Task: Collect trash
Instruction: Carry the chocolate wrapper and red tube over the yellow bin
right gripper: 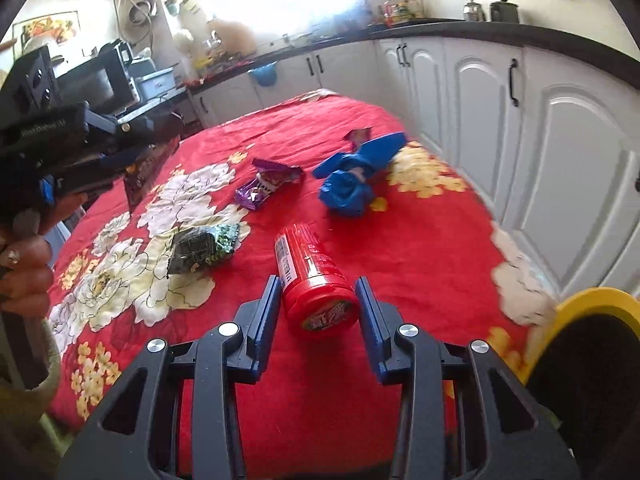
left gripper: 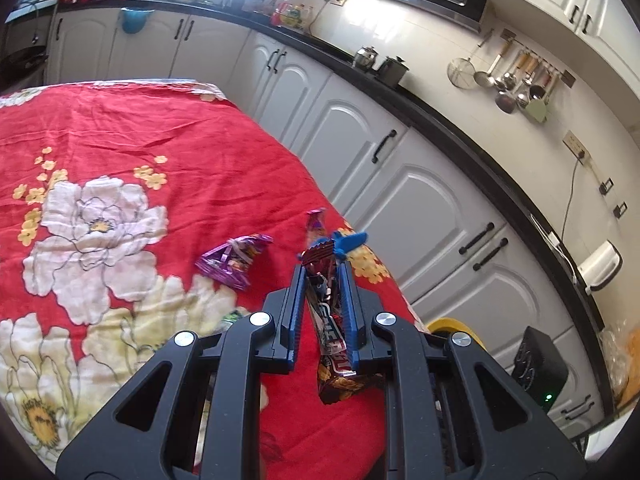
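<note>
Two views differ: the left gripper [left gripper: 323, 270] pinches a brown snack wrapper [left gripper: 330, 336]; only the right wrist view shows the red canister [right gripper: 314, 280] lying on the table [right gripper: 420, 248] between the right gripper's [right gripper: 318, 292] half-open fingers, untouched, yellow bin [right gripper: 588, 300] at 3 o'clock.

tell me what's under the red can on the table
The red can lies on its side on the red flowered cloth, between the right tool's open fingers. The table beneath the cloth is covered.
</note>
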### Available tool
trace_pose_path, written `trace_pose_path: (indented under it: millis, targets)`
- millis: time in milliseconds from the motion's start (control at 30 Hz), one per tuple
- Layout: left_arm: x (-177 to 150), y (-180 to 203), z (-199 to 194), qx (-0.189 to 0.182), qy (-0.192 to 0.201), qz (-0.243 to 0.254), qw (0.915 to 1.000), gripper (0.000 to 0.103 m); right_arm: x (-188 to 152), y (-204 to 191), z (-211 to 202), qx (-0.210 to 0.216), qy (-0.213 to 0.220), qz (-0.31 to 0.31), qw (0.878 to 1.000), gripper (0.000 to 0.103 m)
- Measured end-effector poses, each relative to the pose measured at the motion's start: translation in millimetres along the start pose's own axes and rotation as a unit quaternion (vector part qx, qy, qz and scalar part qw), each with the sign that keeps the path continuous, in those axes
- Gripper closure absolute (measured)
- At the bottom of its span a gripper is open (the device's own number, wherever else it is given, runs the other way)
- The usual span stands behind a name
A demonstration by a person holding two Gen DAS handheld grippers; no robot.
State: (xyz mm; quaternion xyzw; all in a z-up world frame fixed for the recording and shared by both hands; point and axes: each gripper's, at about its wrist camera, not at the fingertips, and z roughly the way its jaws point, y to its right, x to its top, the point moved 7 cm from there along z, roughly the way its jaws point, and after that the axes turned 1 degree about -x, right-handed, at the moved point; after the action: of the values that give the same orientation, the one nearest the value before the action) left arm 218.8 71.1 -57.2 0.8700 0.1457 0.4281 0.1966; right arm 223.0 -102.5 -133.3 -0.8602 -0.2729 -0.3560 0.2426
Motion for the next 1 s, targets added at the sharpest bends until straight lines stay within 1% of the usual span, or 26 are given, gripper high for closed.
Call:
trace_pose_path:
  millis: [467, 667, 1000]
  targets:
    - [-31.7, 74.2, 27.7, -0.033, -0.032, 0.061, 0.997, 0.091, -19.2, 58.5, -66.4, -0.06, 0.031, 0.042, 0.997, 0.068]
    - [-47.5, 106.6, 41.1, -0.05, -0.048, 0.083, 0.9941, 0.091, -31.2, 82.3, -91.5, -0.084, 0.04, 0.058, 0.994, 0.068]
    - [-73.9, 163.9, 66.3, -0.078, -0.075, 0.129, 0.9858, 0.091, -44.1, 127.7, -126.2, -0.122, 0.055, 0.096, 0.986, 0.069]
